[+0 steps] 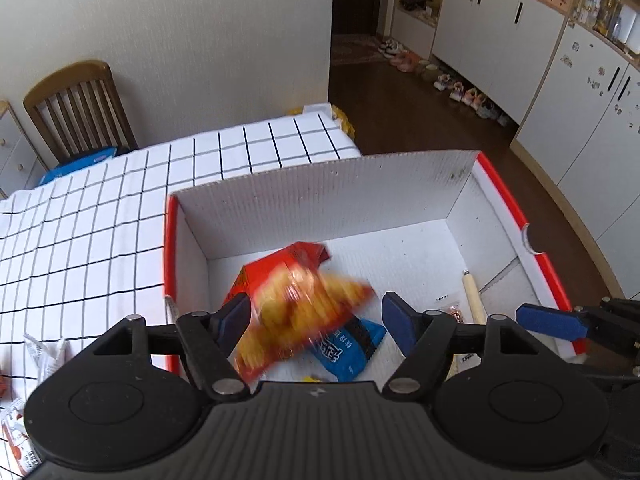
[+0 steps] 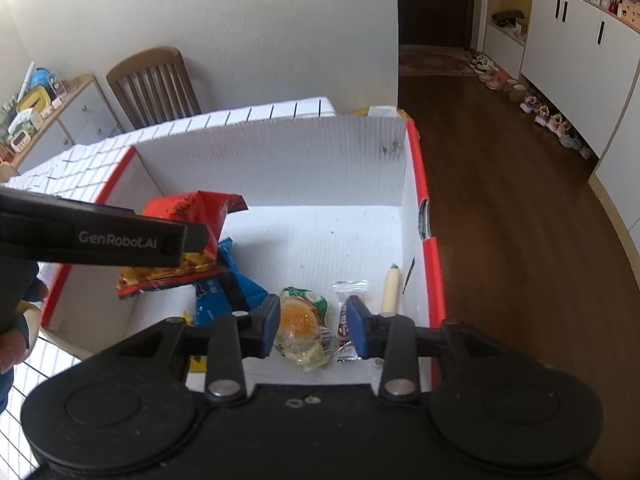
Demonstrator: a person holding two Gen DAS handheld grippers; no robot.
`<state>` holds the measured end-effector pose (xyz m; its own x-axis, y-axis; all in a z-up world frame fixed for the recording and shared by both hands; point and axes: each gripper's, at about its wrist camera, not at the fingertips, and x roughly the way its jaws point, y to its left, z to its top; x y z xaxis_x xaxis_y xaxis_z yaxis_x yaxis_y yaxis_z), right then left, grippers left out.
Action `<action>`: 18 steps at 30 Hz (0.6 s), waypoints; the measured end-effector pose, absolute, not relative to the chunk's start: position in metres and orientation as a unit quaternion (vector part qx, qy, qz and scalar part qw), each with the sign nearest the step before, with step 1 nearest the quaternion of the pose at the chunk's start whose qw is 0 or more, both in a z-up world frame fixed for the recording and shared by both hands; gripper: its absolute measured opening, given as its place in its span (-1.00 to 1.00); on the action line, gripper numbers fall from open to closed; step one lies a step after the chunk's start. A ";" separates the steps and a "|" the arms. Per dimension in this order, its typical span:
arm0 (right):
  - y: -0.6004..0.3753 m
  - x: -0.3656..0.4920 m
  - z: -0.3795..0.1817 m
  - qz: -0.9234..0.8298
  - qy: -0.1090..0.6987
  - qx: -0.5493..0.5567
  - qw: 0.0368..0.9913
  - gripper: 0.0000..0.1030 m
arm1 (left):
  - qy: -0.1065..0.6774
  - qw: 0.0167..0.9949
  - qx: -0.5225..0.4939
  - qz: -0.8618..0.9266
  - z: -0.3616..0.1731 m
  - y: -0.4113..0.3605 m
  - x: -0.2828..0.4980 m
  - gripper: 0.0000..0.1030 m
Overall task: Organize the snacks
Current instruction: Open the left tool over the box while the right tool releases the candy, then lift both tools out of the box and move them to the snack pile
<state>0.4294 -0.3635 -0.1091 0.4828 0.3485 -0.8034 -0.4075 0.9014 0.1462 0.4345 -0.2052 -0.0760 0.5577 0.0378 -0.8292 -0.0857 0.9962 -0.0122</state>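
A white box with red rims (image 1: 320, 196) (image 2: 280, 160) stands on the checked table. My left gripper (image 1: 316, 316) hangs open over its left part. A red and orange snack bag (image 1: 296, 304) (image 2: 180, 240) is blurred between its fingers, free of the pads, lying on a blue packet (image 1: 348, 348) (image 2: 224, 292). My right gripper (image 2: 312, 328) is open over the box's near right part, with a clear bag of an orange snack (image 2: 300, 328) and a small wrapped bar (image 2: 345, 320) between its fingers, untouched.
A wooden-handled tool (image 2: 390, 290) (image 1: 474, 296) lies by the box's right wall. Loose snack packets (image 1: 20, 440) lie on the table's near left. A wooden chair (image 1: 80, 108) stands behind the table. Floor and cabinets (image 2: 580, 48) are to the right.
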 end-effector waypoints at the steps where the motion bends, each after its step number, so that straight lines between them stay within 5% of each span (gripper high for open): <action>1: -0.364 0.428 -0.107 0.220 0.456 -0.031 0.862 -0.27 | 0.464 0.885 -0.026 0.033 -0.073 -0.205 0.431 0.40; 18: -0.360 0.386 -0.052 0.263 0.394 -0.037 0.880 0.14 | 0.407 0.912 -0.044 0.035 -0.025 -0.183 0.367 0.40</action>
